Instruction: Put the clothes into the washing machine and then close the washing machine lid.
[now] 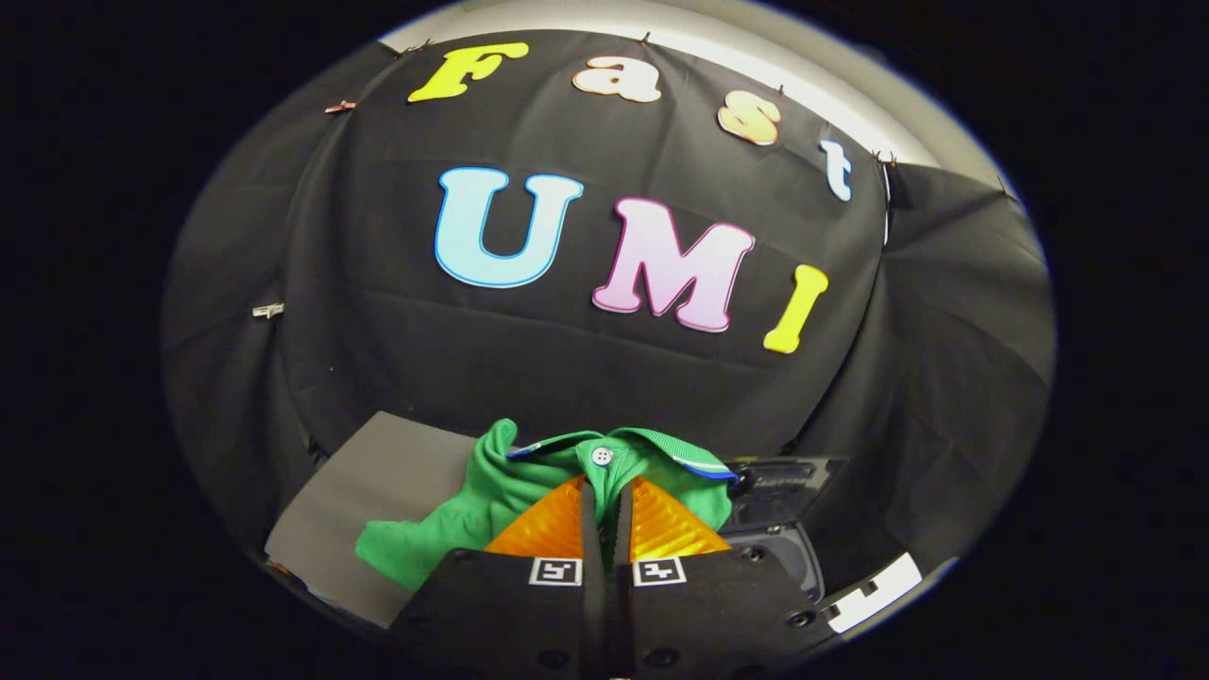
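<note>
My tongs (605, 491) are clenched on the green polo shirt (491, 501): the two orange ribbed fingers (548, 524) stand nearly together at the lower middle of the frame, with only a thin strip of green cloth pinched in the narrow slot between them, and both pads press on that fold. The shirt hangs bunched around my fingertips. Its collar, trimmed with a blue and white stripe, sits just beyond the tips and faces up toward the top of the frame, with a white button (602, 456) at the placket right above the gap. The bulk of the cloth spreads from there toward the lower left, so the shirt's long axis runs on a slant from the collar at centre down to a crumpled end at the lower left of my left finger. Under that end lies a flat grey panel (378, 491), filling the lower left behind the shirt. To the lower right, just beside my right finger and partly hidden by the collar, I see the dark body of the washing machine (784, 510), with a darker curved opening below its top panel; I cannot tell how its lid stands.
</note>
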`<state>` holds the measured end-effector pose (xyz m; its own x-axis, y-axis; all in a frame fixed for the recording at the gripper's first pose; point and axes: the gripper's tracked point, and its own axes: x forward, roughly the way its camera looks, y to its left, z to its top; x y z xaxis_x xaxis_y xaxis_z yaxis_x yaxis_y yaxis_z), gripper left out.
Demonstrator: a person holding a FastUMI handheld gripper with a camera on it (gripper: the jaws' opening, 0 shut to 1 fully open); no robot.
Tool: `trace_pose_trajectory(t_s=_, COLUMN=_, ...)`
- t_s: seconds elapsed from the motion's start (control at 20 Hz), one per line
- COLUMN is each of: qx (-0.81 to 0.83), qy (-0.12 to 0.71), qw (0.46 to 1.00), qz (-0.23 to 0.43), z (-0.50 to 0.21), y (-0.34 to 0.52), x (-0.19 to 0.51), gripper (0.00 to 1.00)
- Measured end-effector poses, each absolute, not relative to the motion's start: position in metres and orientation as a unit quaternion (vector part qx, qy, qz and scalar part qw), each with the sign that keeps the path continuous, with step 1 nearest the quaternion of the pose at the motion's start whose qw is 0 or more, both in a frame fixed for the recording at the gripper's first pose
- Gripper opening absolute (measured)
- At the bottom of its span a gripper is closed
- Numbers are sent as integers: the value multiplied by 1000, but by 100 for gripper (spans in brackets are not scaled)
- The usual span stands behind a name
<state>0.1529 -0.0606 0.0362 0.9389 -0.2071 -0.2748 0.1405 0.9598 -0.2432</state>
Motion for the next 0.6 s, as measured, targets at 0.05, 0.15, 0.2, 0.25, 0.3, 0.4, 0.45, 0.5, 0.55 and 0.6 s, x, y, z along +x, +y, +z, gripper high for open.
trace_pose_trajectory(t_s=0.05, qx=-113, qy=144, qw=979, qz=-93, z=43, y=-68, x=152, gripper=5)
trace_pose_trajectory(t_s=0.15, qx=-107, qy=137, qw=979, qz=-102, z=52, y=-84, x=150, gripper=5)
trace_pose_trajectory(t_s=0.2, qx=-102, qy=133, qw=980, qz=-107, z=56, y=-95, x=150, gripper=5)
trace_pose_trajectory(t_s=0.25, qx=-97, qy=129, qw=981, qz=-112, z=61, y=-107, x=150, gripper=5)
trace_pose_trajectory(t_s=0.3, qx=-91, qy=128, qw=981, qz=-114, z=65, y=-118, x=148, gripper=5)
trace_pose_trajectory(t_s=0.4, qx=-86, qy=129, qw=981, qz=-120, z=69, y=-147, x=146, gripper=5)
trace_pose_trajectory(t_s=0.45, qx=-88, qy=128, qw=980, qz=-124, z=70, y=-164, x=146, gripper=5)
trace_pose_trajectory(t_s=0.5, qx=-88, qy=129, qw=979, qz=-131, z=73, y=-182, x=146, gripper=5)
trace_pose_trajectory(t_s=0.55, qx=-87, qy=129, qw=979, qz=-134, z=73, y=-199, x=145, gripper=5)
trace_pose_trajectory(t_s=0.6, qx=-85, qy=129, qw=978, qz=-139, z=74, y=-215, x=147, gripper=5)
